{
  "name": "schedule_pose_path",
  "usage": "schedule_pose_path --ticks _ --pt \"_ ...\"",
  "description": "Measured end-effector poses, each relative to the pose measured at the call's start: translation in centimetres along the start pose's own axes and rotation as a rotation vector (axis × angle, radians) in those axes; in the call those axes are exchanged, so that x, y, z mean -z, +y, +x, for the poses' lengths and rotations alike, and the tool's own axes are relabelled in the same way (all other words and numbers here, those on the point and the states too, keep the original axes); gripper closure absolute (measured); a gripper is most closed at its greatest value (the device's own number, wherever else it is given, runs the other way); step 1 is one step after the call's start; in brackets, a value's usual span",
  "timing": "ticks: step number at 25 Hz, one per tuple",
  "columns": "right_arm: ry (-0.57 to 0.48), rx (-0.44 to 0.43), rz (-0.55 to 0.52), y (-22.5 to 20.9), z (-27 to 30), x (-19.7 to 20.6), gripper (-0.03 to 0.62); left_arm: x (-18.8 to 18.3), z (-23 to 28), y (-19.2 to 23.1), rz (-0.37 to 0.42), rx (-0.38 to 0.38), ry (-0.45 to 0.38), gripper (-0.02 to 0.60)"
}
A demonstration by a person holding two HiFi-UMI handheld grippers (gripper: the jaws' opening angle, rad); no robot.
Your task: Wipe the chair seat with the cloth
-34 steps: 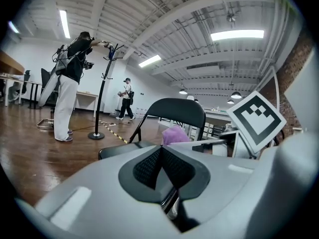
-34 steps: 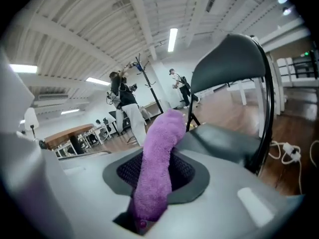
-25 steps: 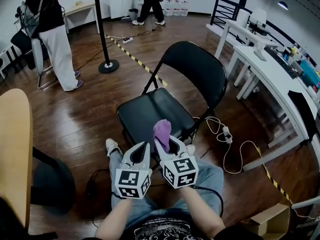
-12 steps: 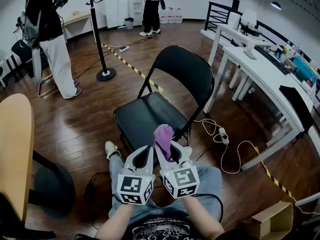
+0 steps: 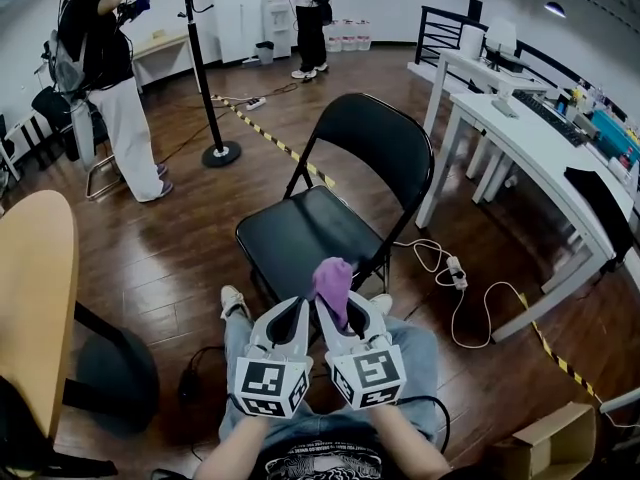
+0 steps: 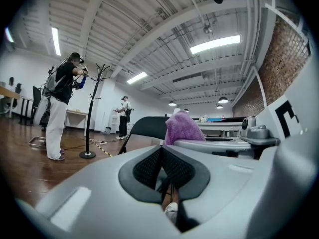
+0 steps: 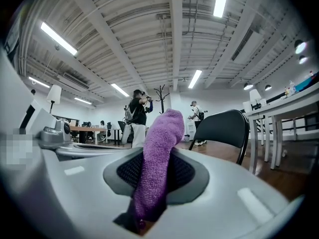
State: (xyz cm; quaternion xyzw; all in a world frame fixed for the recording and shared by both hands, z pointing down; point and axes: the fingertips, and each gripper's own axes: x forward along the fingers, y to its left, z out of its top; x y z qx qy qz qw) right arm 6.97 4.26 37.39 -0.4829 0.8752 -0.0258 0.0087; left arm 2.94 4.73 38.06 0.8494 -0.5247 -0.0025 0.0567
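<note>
A black folding chair (image 5: pixel 330 203) stands on the wood floor in front of me, its seat (image 5: pixel 300 236) bare. My right gripper (image 5: pixel 338 300) is shut on a purple cloth (image 5: pixel 332 280), which sticks up past the jaw tips just short of the seat's near edge. The right gripper view shows the cloth (image 7: pixel 158 158) pinched between the pads, with the chair's back (image 7: pixel 224 128) beyond. My left gripper (image 5: pixel 290 313) sits close beside the right one, shut with nothing in it. In the left gripper view its black pads (image 6: pixel 162 166) meet, and the cloth (image 6: pixel 183 128) shows to the right.
White desks (image 5: pixel 540 138) line the right side, with a power strip and cable (image 5: pixel 455 278) on the floor beneath. A coat stand (image 5: pixel 205 78) and yellow-black floor tape (image 5: pixel 275 143) lie beyond the chair. A wooden table (image 5: pixel 30 298) is at left. People stand at the back.
Both grippers have dropped slightly lower in the head view and stay side by side. The cloth remains clamped in the right gripper. The chair has not moved.
</note>
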Motion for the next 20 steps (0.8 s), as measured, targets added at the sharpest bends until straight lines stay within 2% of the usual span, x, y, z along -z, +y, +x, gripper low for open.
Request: schedule_pose_path --ticks 20 --pt "0.03 -0.007 -0.014 1.5 -0.5 1.3 0.497 0.6 -1.5 -0.1 -0.021 0.007 0.004 0.578"
